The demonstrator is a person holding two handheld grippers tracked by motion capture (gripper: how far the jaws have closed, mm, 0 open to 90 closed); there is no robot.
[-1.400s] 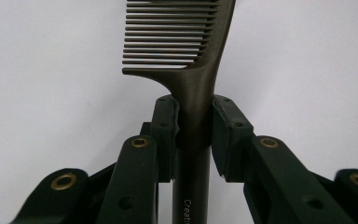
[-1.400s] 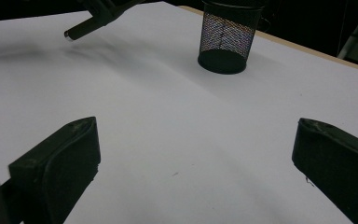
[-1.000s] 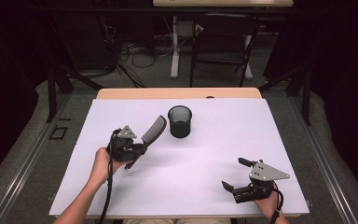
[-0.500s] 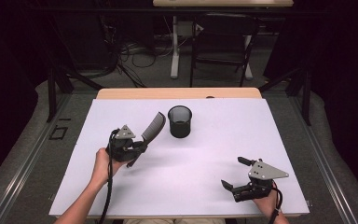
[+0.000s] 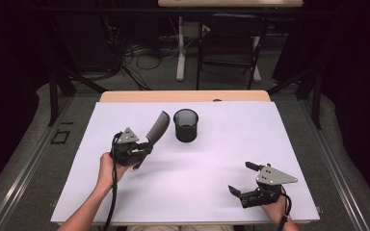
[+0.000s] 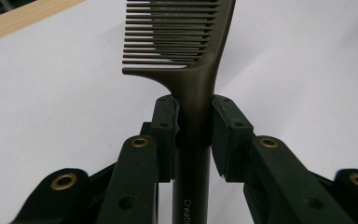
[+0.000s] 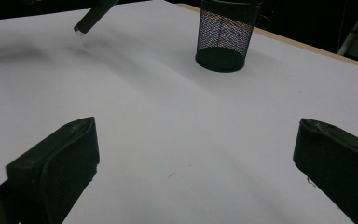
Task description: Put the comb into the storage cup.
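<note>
A dark comb is held clear of the white table, its toothed end slanting up toward the black mesh cup. My left gripper is shut on the comb's handle; in the left gripper view both pads press the handle, and the teeth point left. The handle's end reaches into the right gripper view's top left, with the mesh cup farther back. My right gripper rests low near the table's front right, open, with nothing between its jaws.
The white table sheet lies bare between the two grippers. A wooden strip runs along the far edge. Behind the table stand chair legs and cables on the floor.
</note>
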